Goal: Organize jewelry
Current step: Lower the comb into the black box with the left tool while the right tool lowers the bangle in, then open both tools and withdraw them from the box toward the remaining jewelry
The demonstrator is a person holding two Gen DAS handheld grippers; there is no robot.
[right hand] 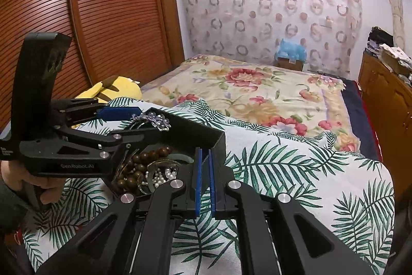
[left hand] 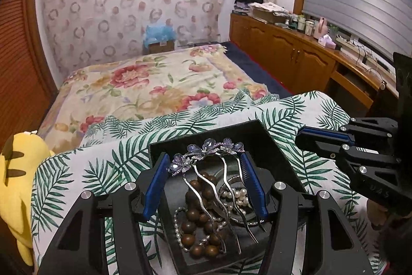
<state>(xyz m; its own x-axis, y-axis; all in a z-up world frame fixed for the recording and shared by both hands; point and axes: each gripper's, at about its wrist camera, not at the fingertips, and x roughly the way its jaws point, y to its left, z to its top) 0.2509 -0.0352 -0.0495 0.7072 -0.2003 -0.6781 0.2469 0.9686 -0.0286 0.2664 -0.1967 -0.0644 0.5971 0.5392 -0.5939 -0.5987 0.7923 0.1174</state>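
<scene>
While left gripper [left hand: 206, 172] spreads wide around hairpins [left hand: 211, 153], right gripper [right hand: 204, 181] pinches tray [right hand: 219, 139] wall.

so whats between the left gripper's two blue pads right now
Two silver hairpins with purple flower tops span the open left gripper, above the black tray. Left wrist view shows it.

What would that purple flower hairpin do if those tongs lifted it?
The hairpin would probably stay stiff, since its wavy prongs look like metal. Those smooth, thin prongs might slip or pivot. They lie across the wooden beads, so it could snag them.
</scene>
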